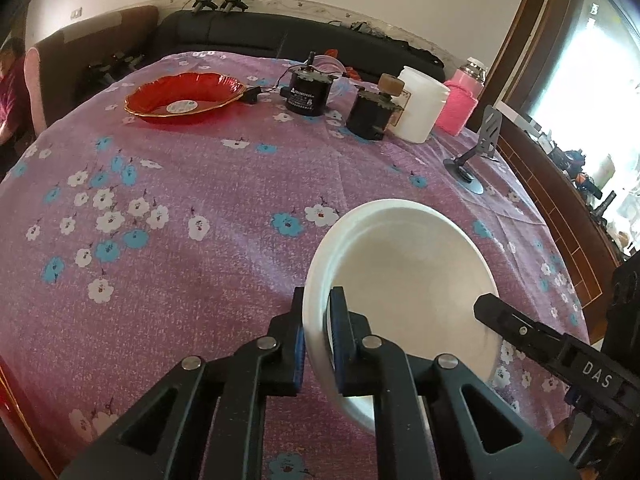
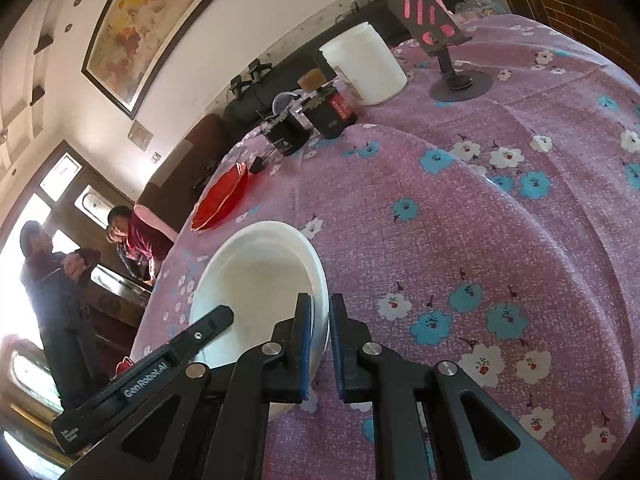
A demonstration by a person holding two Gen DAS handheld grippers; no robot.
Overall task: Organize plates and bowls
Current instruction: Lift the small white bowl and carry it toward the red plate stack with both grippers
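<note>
Held thing: a round white ceramic bowl (image 1: 404, 288), with its far side on the purple flowered tablecloth (image 1: 192, 184) and its near side gripped, so it looks slightly tilted.
Left gripper (image 1: 316, 304): closed on the left part of the bowl's rim, one pad outside the wall and one inside.
Right gripper (image 2: 320, 312): closed on the opposite part of the rim in the same way, one pad inside and one outside.
Bowl from the tongs: it lies directly ahead of both, between them; each gripper reaches in from its own side.
Nearer hand: neither, both are already on the rim.
Axis: the bowl is round, so the line that matters goes from one gripped point to the other, across the opening.
Possible goal: a red scalloped glass dish with a gold edge (image 1: 186, 98), well apart, at the far left of the table.
Judgement: the lift should keep both grips level, otherwise the bowl may turn between the pads.
</note>
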